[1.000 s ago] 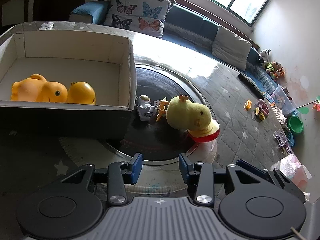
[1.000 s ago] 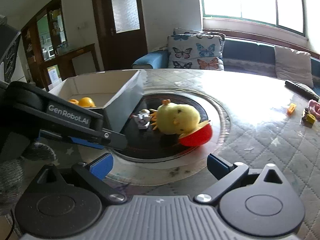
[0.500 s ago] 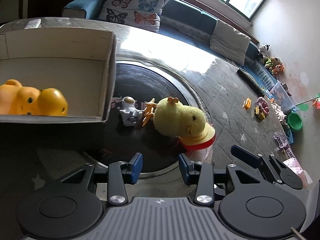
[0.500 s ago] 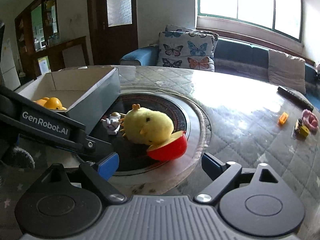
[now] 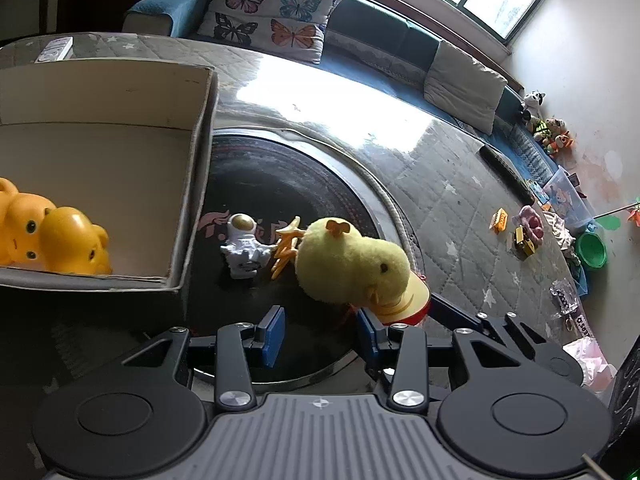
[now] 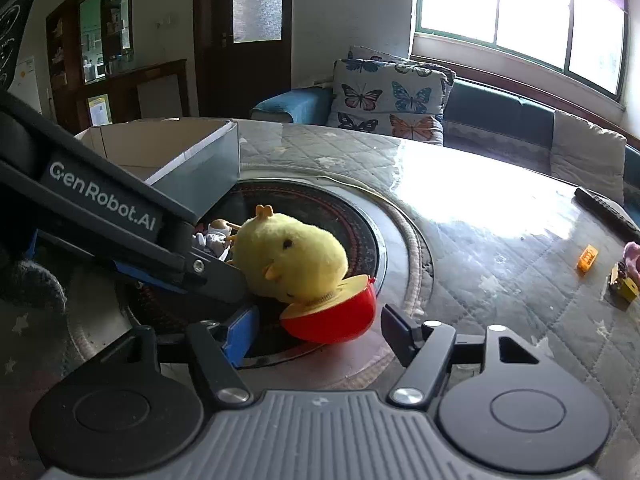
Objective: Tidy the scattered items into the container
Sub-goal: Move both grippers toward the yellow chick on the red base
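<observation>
A yellow plush chick (image 5: 352, 266) with a red cap (image 6: 330, 320) lies on the dark round turntable (image 5: 280, 176). A small white astronaut figure (image 5: 242, 250) stands left of it, by the chick's orange feet (image 5: 286, 246). A cardboard box (image 5: 200, 184) at left holds two orange rubber ducks (image 5: 52, 236). My left gripper (image 5: 320, 332) is open and empty, just short of the chick. My right gripper (image 6: 320, 330) is open and empty, its fingers on either side of the red cap; the left gripper's arm crosses that view (image 6: 120, 232).
Small toys, an orange block (image 6: 587, 258), a yellow car (image 6: 624, 284) and a pink toy (image 5: 530, 222), lie on the quilted table at right. A dark remote (image 5: 506, 174) lies near the far edge. A sofa with a butterfly pillow (image 5: 276, 8) is behind.
Both grippers have moved forward and closer to the plush chick. The box has slid left in the left wrist view. The right gripper now brackets the red cap.
</observation>
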Demonstrator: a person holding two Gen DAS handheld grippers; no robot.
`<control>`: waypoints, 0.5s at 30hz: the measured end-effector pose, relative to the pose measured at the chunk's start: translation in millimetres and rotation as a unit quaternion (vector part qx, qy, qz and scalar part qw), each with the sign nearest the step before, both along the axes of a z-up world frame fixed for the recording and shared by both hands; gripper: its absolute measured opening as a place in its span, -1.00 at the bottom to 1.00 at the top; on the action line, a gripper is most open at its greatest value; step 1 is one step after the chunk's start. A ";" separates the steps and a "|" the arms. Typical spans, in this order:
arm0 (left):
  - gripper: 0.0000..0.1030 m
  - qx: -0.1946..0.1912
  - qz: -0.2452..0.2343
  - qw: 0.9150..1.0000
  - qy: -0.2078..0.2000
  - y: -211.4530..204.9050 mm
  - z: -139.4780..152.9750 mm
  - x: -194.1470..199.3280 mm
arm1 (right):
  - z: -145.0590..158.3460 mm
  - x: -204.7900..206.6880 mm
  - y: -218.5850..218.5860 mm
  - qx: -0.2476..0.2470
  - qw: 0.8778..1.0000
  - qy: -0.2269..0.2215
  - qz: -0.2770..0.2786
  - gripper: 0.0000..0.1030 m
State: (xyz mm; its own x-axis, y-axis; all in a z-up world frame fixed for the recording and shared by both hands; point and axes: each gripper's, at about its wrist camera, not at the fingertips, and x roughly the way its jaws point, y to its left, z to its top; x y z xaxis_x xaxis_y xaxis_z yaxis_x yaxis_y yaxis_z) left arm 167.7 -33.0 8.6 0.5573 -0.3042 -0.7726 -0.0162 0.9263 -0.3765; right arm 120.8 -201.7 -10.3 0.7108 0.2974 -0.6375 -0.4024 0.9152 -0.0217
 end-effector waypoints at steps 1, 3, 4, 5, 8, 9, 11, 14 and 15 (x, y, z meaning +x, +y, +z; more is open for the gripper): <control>-0.18 -0.001 -0.001 1.000 0.001 -1.0 -0.3 0.9 | -0.7 1.0 0.2 0.000 1.000 0.000 0.000 0.23; -0.18 -0.005 -0.001 1.000 0.003 -2.3 -0.5 2.3 | -1.9 1.8 0.1 0.002 1.000 0.001 0.000 0.16; -0.18 -0.006 -0.002 1.000 0.003 -2.8 -0.4 2.8 | -2.3 2.1 -0.3 0.002 1.000 0.002 0.000 0.14; -0.18 -0.006 -0.002 1.000 0.003 -3.3 -0.3 3.4 | -2.6 2.5 -1.0 0.003 1.000 0.003 0.000 0.13; -0.18 -0.008 -0.001 1.000 0.004 -4.4 0.0 5.1 | -2.6 3.6 -2.9 0.005 1.000 0.003 -0.001 0.13; -0.18 -0.009 0.000 1.000 0.004 -4.6 0.1 5.8 | -1.8 4.4 -3.0 0.005 1.000 0.000 -0.003 0.15; -0.18 -0.010 0.001 1.000 0.004 -4.4 0.5 6.8 | -0.7 5.6 -2.2 0.002 1.000 -0.003 -0.001 0.15; -0.18 -0.011 0.004 1.000 0.004 -3.3 0.7 7.7 | -0.8 6.2 0.0 -0.003 1.000 -0.005 0.006 0.15; -0.18 -0.012 0.005 1.000 0.004 -2.9 0.7 8.1 | -1.1 6.8 0.7 -0.005 1.000 -0.005 0.007 0.13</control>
State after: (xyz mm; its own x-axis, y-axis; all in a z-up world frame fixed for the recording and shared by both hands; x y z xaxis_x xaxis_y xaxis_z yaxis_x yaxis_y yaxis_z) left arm 175.8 -35.9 9.3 0.5537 -0.3164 -0.7703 -0.0295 0.9170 -0.3978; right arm 127.6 -201.0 -11.4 0.7135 0.3002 -0.6330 -0.4142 0.9095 -0.0355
